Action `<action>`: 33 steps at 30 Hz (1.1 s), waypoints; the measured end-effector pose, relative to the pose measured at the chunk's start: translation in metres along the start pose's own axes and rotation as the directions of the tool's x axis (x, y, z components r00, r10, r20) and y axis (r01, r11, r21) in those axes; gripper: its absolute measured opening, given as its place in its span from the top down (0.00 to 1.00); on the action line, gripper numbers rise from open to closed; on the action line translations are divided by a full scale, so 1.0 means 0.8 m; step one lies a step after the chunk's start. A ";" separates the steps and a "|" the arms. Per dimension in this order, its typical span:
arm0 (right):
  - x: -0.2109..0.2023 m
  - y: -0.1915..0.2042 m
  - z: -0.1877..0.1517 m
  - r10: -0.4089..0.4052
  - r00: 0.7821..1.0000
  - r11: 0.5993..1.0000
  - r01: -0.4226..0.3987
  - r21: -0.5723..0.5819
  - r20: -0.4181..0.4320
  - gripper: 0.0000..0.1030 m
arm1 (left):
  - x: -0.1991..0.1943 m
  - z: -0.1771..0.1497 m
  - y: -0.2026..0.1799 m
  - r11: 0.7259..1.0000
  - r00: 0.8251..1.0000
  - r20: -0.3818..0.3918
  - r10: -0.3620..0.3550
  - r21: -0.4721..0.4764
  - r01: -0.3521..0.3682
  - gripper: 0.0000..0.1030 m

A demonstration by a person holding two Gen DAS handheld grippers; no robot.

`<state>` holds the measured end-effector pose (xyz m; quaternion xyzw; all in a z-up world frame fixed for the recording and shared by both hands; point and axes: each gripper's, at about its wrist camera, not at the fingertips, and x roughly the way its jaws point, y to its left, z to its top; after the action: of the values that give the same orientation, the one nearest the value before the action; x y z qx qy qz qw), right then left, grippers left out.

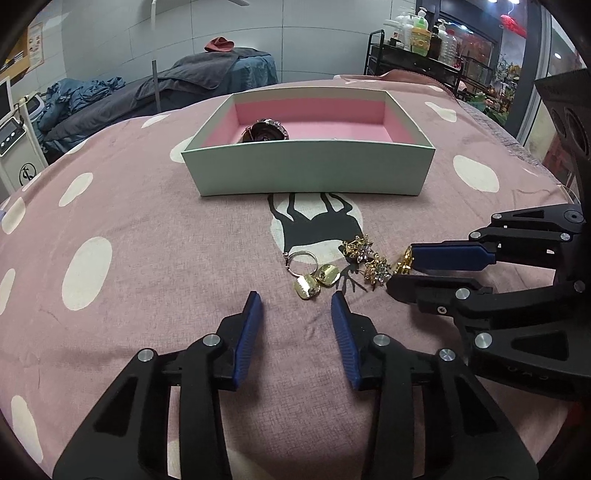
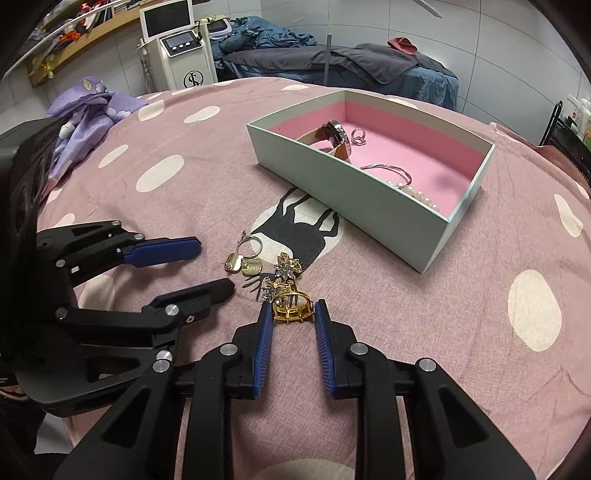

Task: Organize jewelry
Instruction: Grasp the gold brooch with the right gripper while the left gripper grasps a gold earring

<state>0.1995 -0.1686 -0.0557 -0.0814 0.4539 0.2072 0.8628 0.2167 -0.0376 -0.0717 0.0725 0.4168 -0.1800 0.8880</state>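
Note:
Loose jewelry lies on the pink dotted cloth (image 1: 147,229) in front of a mint box with pink lining (image 1: 310,173) (image 2: 351,199). My right gripper (image 2: 292,305) (image 1: 402,270) is shut on a gold ring (image 2: 291,309) (image 1: 403,261), a pad touching each side. Two crystal flower earrings (image 2: 286,267) (image 1: 369,260) lie just beyond the ring. My left gripper (image 1: 295,296) (image 2: 216,265) stands open, its tips just short of a hoop earring with gold tags (image 1: 317,280) (image 2: 242,264); the pads touch nothing.
Inside the box are a watch (image 2: 332,138) (image 1: 264,131), a silver ring (image 2: 357,136), a thin bangle (image 2: 388,170) and pearls (image 2: 421,194). A purple cloth (image 2: 88,107) lies at the cloth's far left edge. A white machine (image 2: 181,48) and a bottle shelf (image 1: 417,33) stand behind.

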 end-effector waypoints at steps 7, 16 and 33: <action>-0.007 -0.007 -0.005 -0.003 1.000 1.000 0.003 0.017 0.007 0.78 | 0.011 0.010 -0.001 1.000 1.000 -0.008 -0.023 0.008 0.023 0.73; -0.008 -0.009 -0.006 0.001 1.000 1.000 -0.002 0.025 0.009 0.78 | 0.015 0.015 -0.004 0.998 0.999 -0.003 -0.054 0.019 0.054 0.85; -0.029 -0.013 -0.015 0.033 0.998 0.999 -0.034 0.016 0.056 0.78 | -0.014 -0.009 0.007 0.995 0.996 0.020 -0.088 -0.044 0.089 0.85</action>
<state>0.1835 -0.1885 -0.0440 -0.0608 0.4329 0.2200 0.8721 0.2069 -0.0275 -0.0680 0.0324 0.4155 -0.2104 0.8844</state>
